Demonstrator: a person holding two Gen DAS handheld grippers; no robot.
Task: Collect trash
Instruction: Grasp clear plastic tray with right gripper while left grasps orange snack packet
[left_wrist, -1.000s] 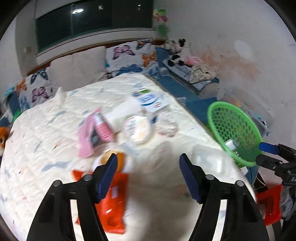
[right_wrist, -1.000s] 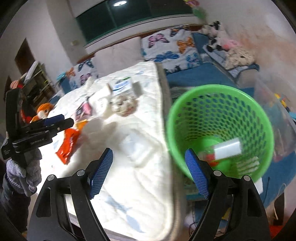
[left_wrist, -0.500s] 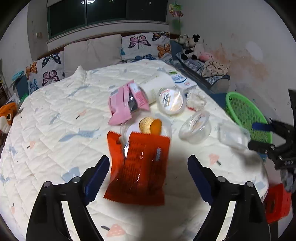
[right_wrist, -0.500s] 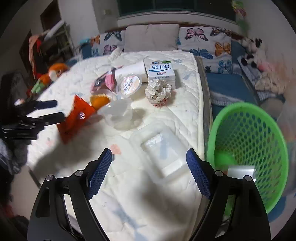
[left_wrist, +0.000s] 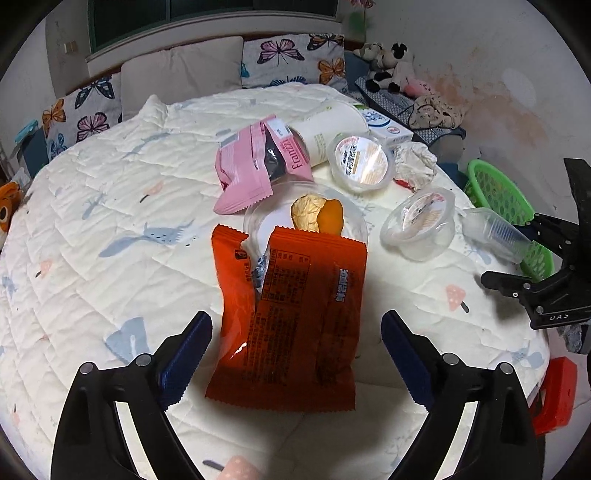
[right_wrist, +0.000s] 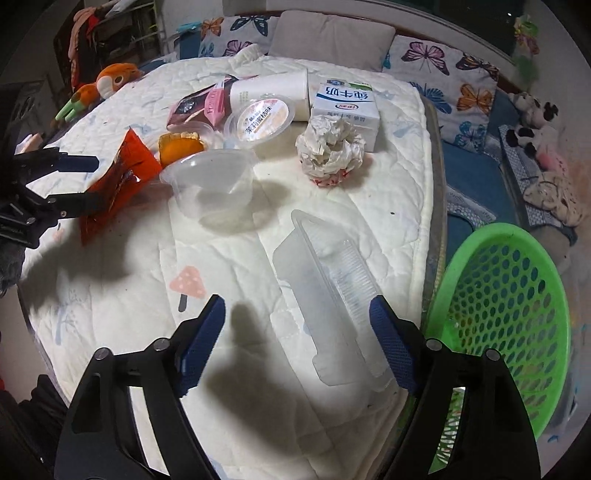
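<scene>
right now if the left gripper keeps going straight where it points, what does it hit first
Most likely the orange snack wrapper: it lies flat on the bed between the open fingers of the left gripper, directly ahead. Depth is hard to judge.

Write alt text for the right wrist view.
The open right claw hovers over a clear plastic tray on a white quilted bed, beside a green mesh basket. Farther back lie a clear cup, crumpled tissue and a milk carton.
</scene>
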